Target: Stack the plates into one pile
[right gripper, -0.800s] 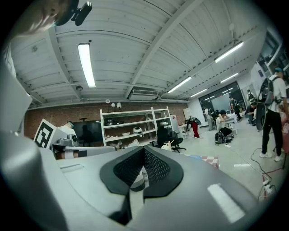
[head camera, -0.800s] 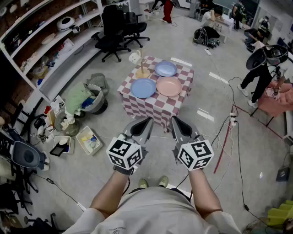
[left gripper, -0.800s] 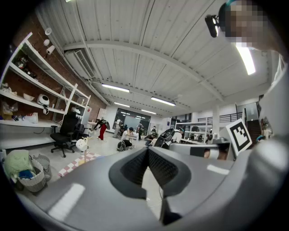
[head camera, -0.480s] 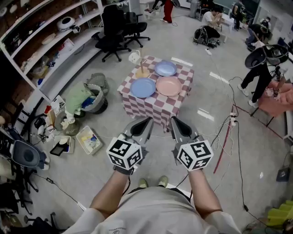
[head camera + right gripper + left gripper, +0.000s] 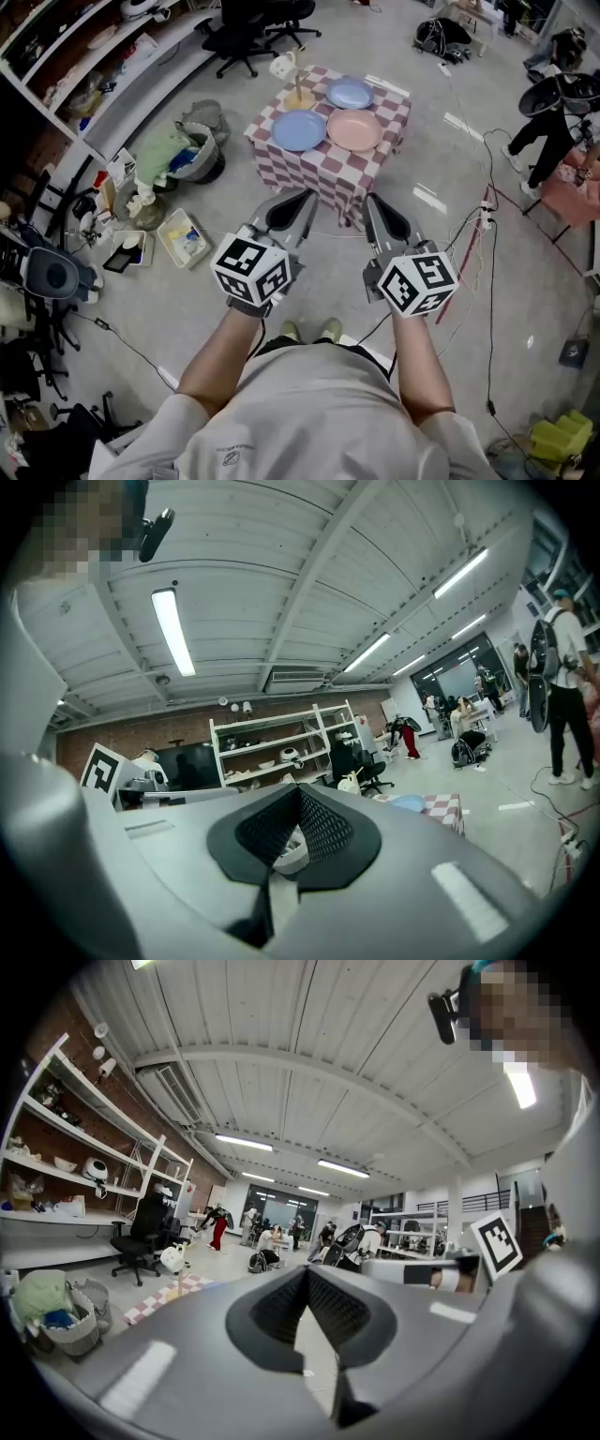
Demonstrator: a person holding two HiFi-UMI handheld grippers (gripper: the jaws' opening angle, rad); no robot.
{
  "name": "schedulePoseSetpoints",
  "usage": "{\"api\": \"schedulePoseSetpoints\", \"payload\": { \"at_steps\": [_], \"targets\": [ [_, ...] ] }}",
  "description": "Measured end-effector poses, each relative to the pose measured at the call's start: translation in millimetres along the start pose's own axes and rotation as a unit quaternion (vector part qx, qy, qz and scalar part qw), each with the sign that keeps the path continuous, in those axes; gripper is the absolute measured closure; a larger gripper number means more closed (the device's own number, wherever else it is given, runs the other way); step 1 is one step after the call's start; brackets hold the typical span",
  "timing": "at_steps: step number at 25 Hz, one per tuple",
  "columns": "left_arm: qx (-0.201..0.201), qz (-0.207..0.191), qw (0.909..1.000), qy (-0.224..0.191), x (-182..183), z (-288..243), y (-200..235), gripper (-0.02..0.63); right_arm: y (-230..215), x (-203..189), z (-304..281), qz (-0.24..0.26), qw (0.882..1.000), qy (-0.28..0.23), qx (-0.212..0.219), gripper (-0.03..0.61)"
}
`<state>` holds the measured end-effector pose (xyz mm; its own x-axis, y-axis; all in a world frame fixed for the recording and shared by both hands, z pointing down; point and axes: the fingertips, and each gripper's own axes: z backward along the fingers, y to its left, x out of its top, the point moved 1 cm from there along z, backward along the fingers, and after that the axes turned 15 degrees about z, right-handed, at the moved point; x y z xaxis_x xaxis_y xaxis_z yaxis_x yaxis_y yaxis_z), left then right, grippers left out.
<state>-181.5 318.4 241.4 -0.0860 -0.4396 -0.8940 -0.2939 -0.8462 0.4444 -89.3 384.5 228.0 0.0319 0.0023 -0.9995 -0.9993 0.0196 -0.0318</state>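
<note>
Close to the body, the left gripper and right gripper are pinched closed, empty. Well ahead, the blue plate, pink plate and pale plate lie unstacked on the table. Arriving with jaws closed could knock a plate off.

One checkered table carried three plates: a near blue plate, a far blue plate and one pink plate. There were two grippers, the left gripper and the right gripper.

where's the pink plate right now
In the head view, the pink plate lies on the checkered table, on its right side, beside the blue plate and nearer than the lavender plate.
</note>
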Motion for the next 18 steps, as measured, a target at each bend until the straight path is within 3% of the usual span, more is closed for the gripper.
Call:
{"api": "schedulePoseSetpoints", "payload": {
  "at_steps": [9, 18],
  "targets": [
    [0.017, -0.003, 0.9999, 0.001, -5, -20, 2, 0.607, -23, -9, -7, -0.008, 1.000, 0.004, -0.001, 0.569],
    [0.019, 0.000, 0.9998, -0.003, 4, -66, 43, 0.607, -57, -23, -55, -0.013, 1.000, 0.008, -0.016, 0.569]
  ]
}}
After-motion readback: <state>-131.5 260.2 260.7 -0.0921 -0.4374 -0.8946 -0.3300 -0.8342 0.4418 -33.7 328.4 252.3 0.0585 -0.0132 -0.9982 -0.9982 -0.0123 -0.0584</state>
